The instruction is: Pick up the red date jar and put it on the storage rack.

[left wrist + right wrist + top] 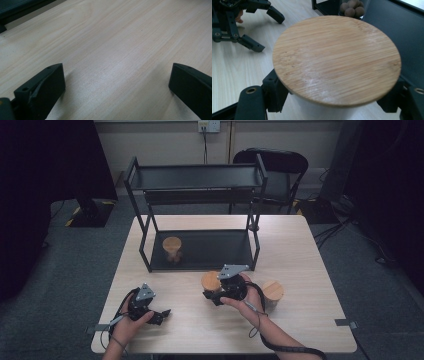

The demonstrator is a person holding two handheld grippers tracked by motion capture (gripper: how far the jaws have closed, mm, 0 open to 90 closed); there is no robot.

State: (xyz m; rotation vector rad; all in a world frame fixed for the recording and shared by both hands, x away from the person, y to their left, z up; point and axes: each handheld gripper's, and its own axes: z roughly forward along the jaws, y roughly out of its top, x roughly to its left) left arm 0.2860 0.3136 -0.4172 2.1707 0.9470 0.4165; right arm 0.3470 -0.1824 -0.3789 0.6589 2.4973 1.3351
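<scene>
High view, hands: left gripper is resting low on the table, jaws spread; right gripper is pinching a wooden-lidded jar just before the black shelf.
High view, surroundings: second jar is standing right of the hand, third jar sitting on the shelf's lower tier.
Left gripper view: jaws are gaping over bare wood; shelf edge is cut off.
Right gripper view: lid is hiding most of the jar's body; jaws are pressing its sides.

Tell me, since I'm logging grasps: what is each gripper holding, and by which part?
The right gripper is clamped on a bamboo-lidded jar, gripping its body just below the lid. The left gripper is open over the table, holding nothing.
</scene>
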